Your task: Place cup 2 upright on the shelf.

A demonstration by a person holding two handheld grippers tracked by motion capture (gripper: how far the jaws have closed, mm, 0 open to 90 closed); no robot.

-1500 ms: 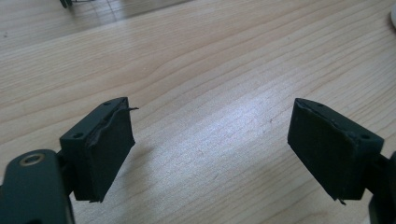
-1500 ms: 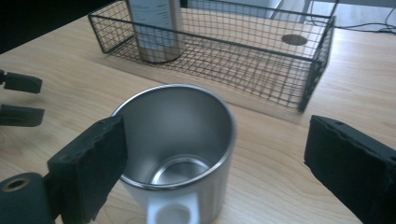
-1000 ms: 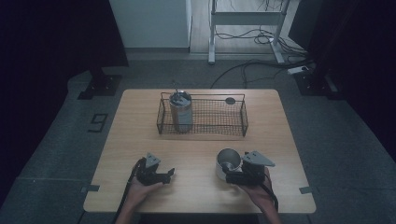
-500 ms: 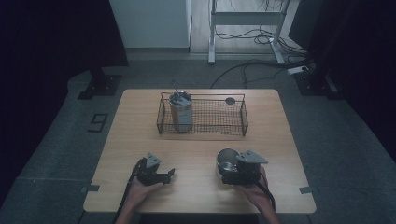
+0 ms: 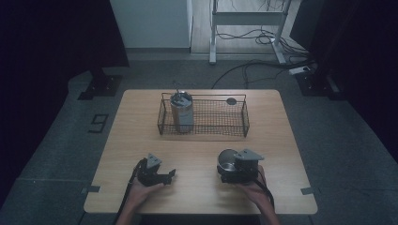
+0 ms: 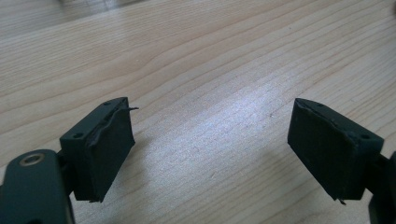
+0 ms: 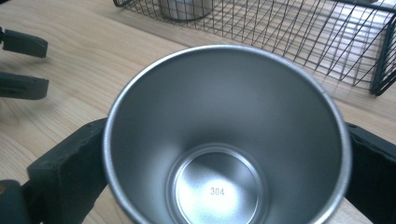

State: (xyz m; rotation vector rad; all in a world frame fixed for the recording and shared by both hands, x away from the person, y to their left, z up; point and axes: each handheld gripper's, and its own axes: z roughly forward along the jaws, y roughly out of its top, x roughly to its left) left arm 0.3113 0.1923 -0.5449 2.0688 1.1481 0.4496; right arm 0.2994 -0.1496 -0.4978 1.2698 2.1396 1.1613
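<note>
An empty steel cup (image 7: 224,140) stamped 304 on its floor stands upright on the wooden table (image 5: 197,150), front right. My right gripper (image 5: 228,168) is shut on the steel cup (image 5: 226,157), one black jaw pressed against each side. At the front left, my left gripper (image 5: 170,176) rests low over the table, open, and its pads (image 6: 109,149) have bare wood between them. A second metal cup (image 5: 182,111) stands upright in the left end of a black wire basket (image 5: 206,127).
The basket (image 7: 289,37) sits across the middle of the table, just beyond the held cup. A small dark disc (image 5: 231,101) lies at its back right. The left gripper (image 7: 21,65) shows off to the left in the right gripper view.
My right gripper has shifted left, so its jaws now sit on both sides of the steel cup. The left gripper has stayed put.
</note>
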